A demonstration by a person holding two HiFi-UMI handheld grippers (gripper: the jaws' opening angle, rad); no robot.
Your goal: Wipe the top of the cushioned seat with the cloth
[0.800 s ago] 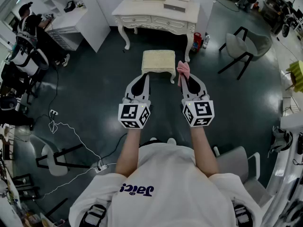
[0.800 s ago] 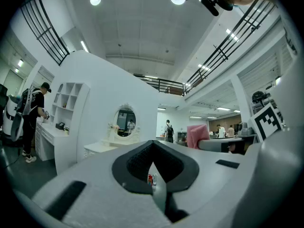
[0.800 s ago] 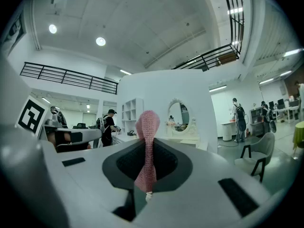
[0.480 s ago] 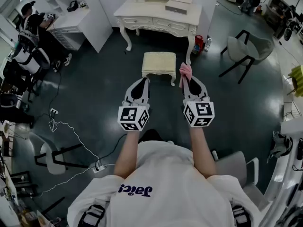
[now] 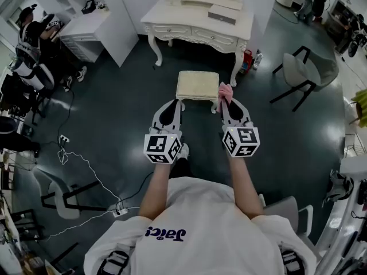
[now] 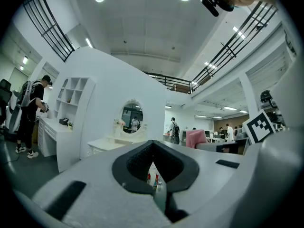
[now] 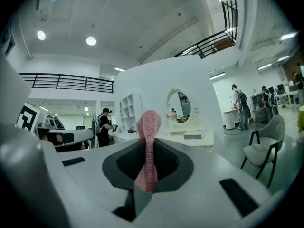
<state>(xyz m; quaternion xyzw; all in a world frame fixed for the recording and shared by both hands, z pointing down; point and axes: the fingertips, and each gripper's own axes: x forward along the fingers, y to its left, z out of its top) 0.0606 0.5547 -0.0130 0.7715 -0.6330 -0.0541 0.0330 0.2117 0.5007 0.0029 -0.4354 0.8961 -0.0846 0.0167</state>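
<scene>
Before cushioned seat (image 5: 198, 85): right tool (image 5: 225, 101) pinching pink cloth (image 5: 224, 90); left tool (image 5: 178, 102) closed, empty.

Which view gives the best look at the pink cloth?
The right gripper view: the pink knitted cloth stands large and central, clamped between the right gripper's jaws. The head view shows only a small pink tuft; the left gripper view, just a distant pink patch.

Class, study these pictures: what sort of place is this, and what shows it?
Probably a large studio or lab with a mock bedroom set: an ornate cream dressing table and cream cushioned stool stand by a free-standing white partition wall, while white cables trail over the dark floor.
</scene>
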